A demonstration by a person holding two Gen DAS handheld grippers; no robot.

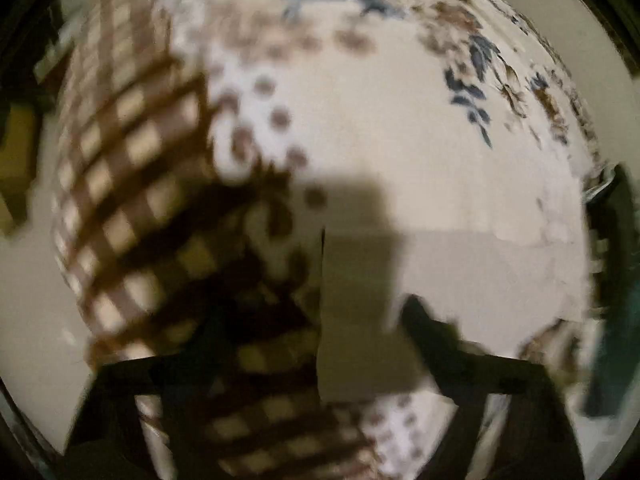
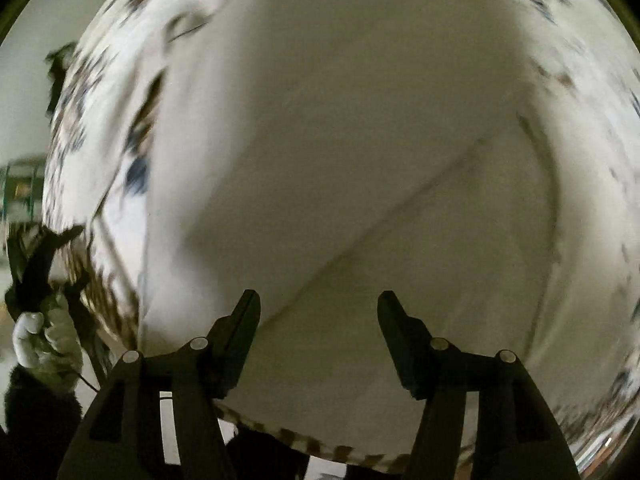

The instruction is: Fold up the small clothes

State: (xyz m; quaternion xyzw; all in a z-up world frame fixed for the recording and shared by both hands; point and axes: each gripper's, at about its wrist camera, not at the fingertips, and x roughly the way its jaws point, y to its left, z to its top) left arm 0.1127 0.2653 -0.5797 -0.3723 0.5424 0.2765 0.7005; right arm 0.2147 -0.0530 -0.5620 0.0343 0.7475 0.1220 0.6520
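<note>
Both hand-held grippers point down with jaws parted, gripping nothing: right hand-held gripper (image 2: pixel 318 312) over smooth plain white cloth (image 2: pixel 340 152), left hand-held gripper (image 1: pixel 316 320) over its blurred folded edge. Brown checked trim (image 1: pixel 120 152) borders a flowered bedsheet (image 1: pixel 472 56).

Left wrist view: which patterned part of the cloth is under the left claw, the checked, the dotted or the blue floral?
The brown checked band; dots sit mid-cloth, blue flowers at the far edge.

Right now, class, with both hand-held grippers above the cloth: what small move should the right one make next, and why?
Probably lower the right hand-held gripper onto the white cloth and close: its jaws stand open and empty above the diagonal fold line.
</note>
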